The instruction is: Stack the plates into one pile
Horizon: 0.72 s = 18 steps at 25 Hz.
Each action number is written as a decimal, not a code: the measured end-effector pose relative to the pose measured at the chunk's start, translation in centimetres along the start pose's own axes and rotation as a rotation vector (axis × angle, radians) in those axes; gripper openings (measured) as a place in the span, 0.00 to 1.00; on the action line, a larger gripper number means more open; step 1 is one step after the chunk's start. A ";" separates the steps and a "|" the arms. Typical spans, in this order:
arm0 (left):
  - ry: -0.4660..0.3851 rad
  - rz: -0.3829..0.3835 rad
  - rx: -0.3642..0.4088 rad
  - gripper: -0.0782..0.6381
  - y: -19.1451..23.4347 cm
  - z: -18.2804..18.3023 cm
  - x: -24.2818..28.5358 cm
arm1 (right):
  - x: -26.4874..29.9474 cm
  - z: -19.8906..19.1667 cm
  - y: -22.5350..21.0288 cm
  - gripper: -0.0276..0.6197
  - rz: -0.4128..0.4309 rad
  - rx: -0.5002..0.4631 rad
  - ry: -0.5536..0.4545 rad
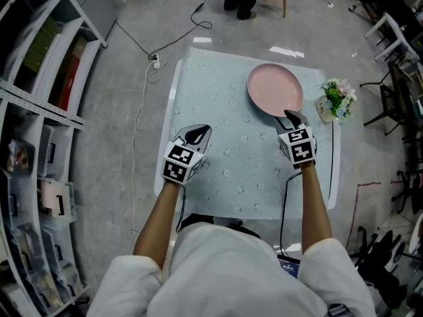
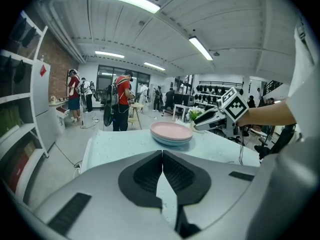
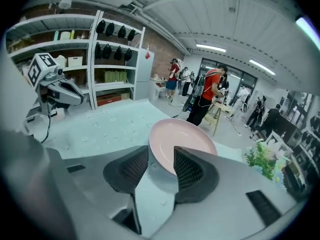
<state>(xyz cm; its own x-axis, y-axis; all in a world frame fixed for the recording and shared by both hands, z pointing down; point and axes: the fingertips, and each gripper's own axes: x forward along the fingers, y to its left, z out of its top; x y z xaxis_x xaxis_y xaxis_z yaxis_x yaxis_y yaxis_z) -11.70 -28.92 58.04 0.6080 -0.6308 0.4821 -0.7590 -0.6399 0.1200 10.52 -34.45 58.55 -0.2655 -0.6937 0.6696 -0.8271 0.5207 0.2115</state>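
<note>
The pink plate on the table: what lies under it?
Under the pink plate sits at least one pale blue plate; only its rim shows. The rest of it, and any further plate beneath, is covered.

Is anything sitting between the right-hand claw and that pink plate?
Nothing visible does. The right gripper, jaws apart, is at the near rim of the pink plate, with only bare tablecloth beneath. The small flower pot stands off to the side, clear of both.
</note>
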 end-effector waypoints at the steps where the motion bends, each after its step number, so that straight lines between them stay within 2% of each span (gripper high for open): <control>1: -0.012 0.005 0.010 0.14 -0.5 0.7 -0.4 | -1.3 0.1 -0.3 0.29 -0.013 0.006 -0.014; 7: -0.103 0.026 0.063 0.14 -4.2 5.3 -3.0 | -10.1 0.1 -1.8 0.07 -0.114 0.032 -0.096; 11: -0.175 0.023 0.110 0.14 -7.5 8.9 -4.1 | -16.0 0.0 -3.0 0.06 -0.154 0.074 -0.184; 18: -0.260 0.009 0.191 0.14 -14.0 13.2 -7.2 | -25.6 0.4 -4.5 0.06 -0.221 0.069 -0.308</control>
<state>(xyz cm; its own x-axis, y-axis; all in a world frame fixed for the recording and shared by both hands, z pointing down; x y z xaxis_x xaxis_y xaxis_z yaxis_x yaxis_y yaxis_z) -2.35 -21.19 41.43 0.6595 -0.7118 0.2417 -0.7221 -0.6892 -0.0598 20.78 -19.26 40.20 -0.2047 -0.9078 0.3661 -0.9098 0.3144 0.2710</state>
